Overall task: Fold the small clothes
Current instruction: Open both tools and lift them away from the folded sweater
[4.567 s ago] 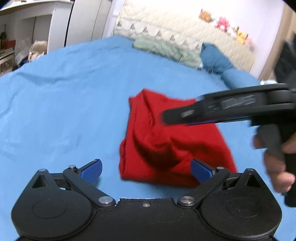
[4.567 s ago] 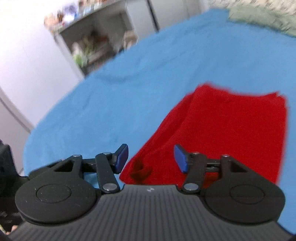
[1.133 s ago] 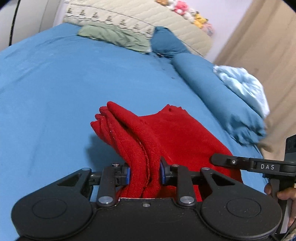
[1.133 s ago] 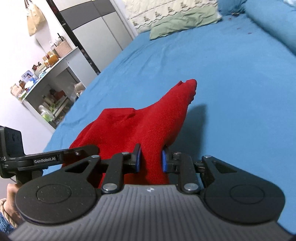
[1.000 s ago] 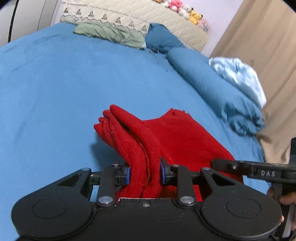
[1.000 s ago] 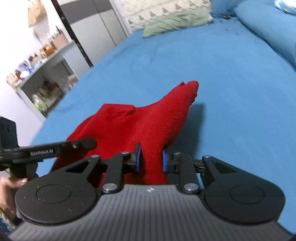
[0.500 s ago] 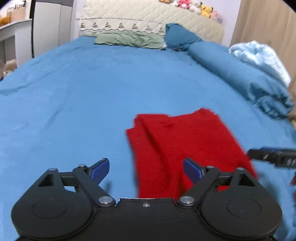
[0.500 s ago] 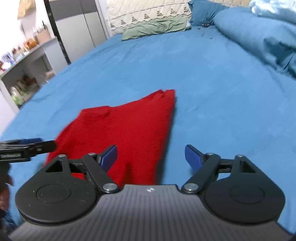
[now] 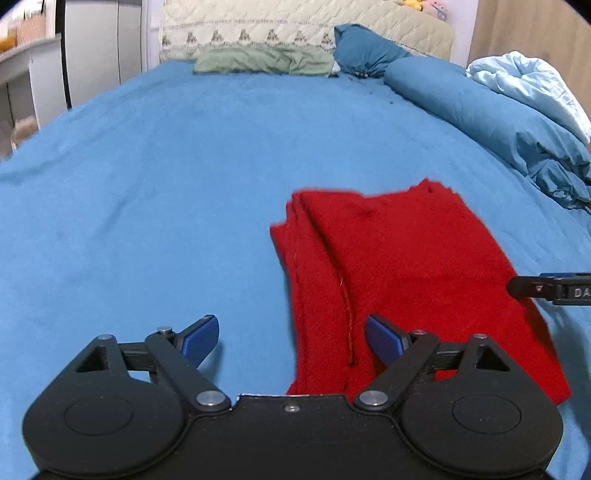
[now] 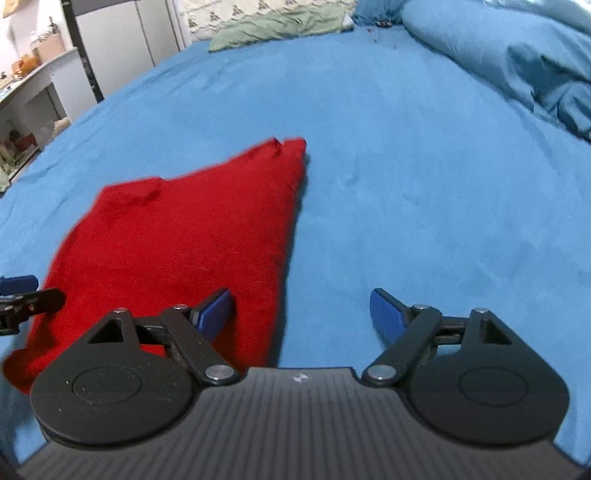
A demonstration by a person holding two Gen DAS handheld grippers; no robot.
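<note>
A folded red garment (image 9: 399, 266) lies flat on the blue bed sheet (image 9: 147, 206). My left gripper (image 9: 291, 339) stands open over the garment's near left edge, its right pad above the cloth and its left pad above the sheet. In the right wrist view the same red garment (image 10: 184, 236) lies left of centre. My right gripper (image 10: 301, 312) is open at the garment's near right edge, gripping nothing. The tip of the right gripper shows at the right edge of the left wrist view, and the left gripper's tip at the left edge of the right wrist view.
A rolled dark blue duvet (image 9: 491, 122) with a pale blue cloth (image 9: 528, 85) lies along the right side. A green pillow (image 9: 262, 61) and a blue pillow (image 9: 365, 50) rest against the quilted headboard (image 9: 295, 26). Shelves and a cabinet (image 10: 40, 88) stand left of the bed.
Both grippers held the red garment lifted a second ago; they have opened and let it go. It now lies flat on the sheet, and both grippers have sunk closer to the bed.
</note>
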